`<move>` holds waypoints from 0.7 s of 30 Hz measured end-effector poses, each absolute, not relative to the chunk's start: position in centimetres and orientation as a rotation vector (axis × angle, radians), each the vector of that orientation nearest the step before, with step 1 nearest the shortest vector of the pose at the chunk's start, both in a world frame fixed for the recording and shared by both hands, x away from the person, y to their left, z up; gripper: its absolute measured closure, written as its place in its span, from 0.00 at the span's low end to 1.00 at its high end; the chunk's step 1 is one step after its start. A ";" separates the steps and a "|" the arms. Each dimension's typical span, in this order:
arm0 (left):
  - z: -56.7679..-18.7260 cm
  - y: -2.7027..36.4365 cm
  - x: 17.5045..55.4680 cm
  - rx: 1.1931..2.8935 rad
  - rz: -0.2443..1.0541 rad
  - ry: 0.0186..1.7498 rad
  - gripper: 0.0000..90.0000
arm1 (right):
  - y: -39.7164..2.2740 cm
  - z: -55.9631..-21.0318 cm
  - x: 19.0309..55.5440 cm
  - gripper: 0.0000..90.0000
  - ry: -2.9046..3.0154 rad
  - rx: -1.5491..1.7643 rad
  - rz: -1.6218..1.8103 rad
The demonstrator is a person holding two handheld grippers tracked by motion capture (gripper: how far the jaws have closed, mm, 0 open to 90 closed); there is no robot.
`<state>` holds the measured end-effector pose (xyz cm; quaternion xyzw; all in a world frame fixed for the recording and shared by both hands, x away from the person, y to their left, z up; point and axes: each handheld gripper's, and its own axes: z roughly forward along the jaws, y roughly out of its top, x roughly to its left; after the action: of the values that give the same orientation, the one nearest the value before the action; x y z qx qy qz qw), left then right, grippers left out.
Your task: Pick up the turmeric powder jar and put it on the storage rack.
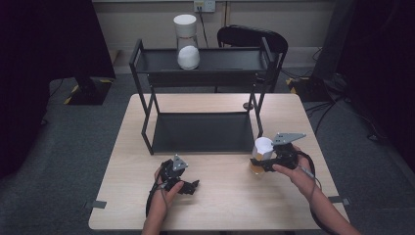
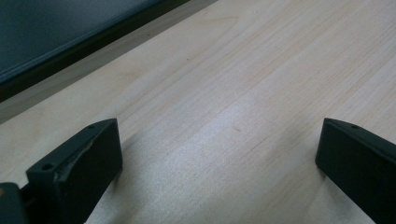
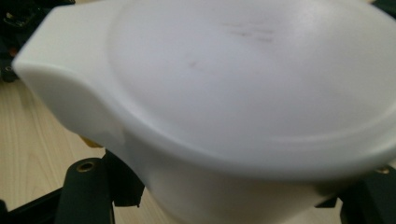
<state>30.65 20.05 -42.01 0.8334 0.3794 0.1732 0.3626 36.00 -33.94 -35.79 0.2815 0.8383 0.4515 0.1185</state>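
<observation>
Smooth white plastic lid (image 3: 243,79), matt wooden table (image 2: 261,79)

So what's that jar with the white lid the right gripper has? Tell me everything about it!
The jar has a smooth white plastic-looking lid with a rounded top and a small lip jutting out at one side. Below the lid the body looks see-through, with something yellowish-orange inside. It stands upright near the table's right side, just in front of the black rack. The right gripper is shut on it, jaws pressing its sides below the lid.
</observation>
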 end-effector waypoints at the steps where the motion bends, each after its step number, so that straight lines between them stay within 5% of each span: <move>1: -42.0 20.1 30.6 2.146 0.446 0.977 0.00 | -33.8 -35.6 36.0 0.34 2.453 0.818 1.323; 21: -42.0 20.1 30.6 2.145 0.446 0.977 0.00 | -29.7 -31.3 38.4 0.34 2.488 0.768 1.302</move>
<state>30.64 20.06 -42.03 0.8332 0.3794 0.1733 0.3630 38.44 -29.66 -31.25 0.2622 0.8489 0.4444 0.1147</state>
